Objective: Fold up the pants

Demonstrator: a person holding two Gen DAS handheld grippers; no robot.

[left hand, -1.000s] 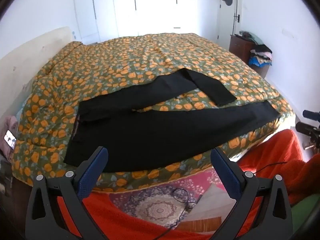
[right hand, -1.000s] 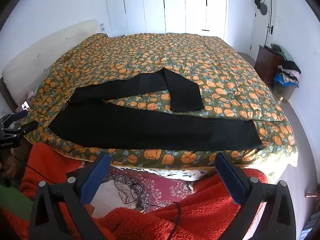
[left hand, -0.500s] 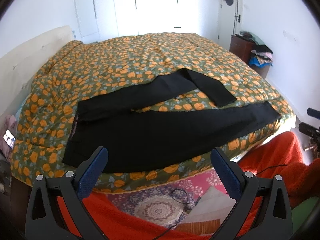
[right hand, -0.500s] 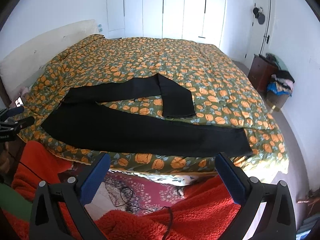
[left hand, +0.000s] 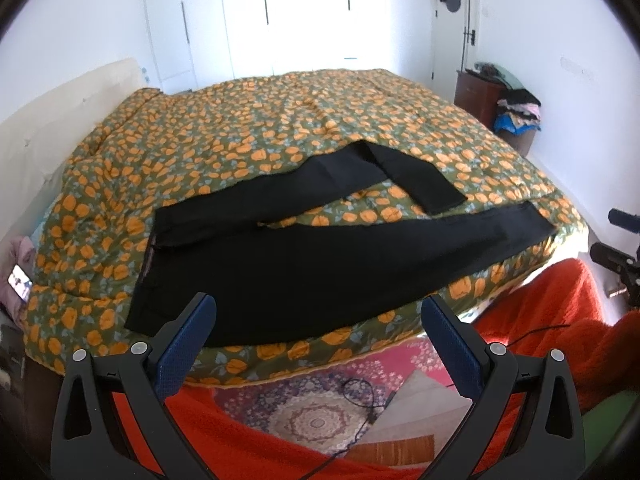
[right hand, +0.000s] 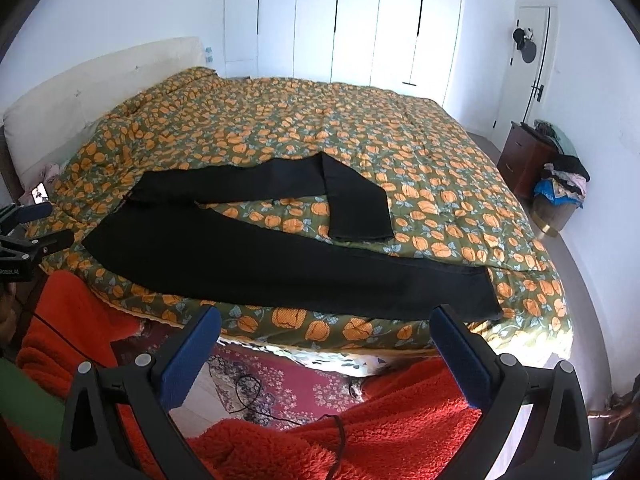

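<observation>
Black pants [left hand: 304, 268] lie spread on the bed's near side, waist to the left. The near leg runs straight to the right, its cuff [left hand: 524, 224] at the bed's corner. The far leg is folded back on itself, its cuff [left hand: 440, 200] pointing at me. The pants also show in the right wrist view [right hand: 256, 256]. My left gripper [left hand: 318, 328] is open and empty, just short of the pants' near edge. My right gripper [right hand: 326, 340] is open and empty, in front of the bed edge below the near leg.
The bed has an orange-flowered quilt [left hand: 240, 136] and a cream headboard [right hand: 88, 84] at left. A red fleece sleeve [right hand: 360, 432] and patterned rug [left hand: 316, 412] lie below. A dresser with clothes [right hand: 556, 168] stands right. A phone [left hand: 19, 282] sits at left.
Both grippers rose and edged closer to the bed, so the pants sit slightly lower in each view. The pants have not moved. Both jaws stayed open.
</observation>
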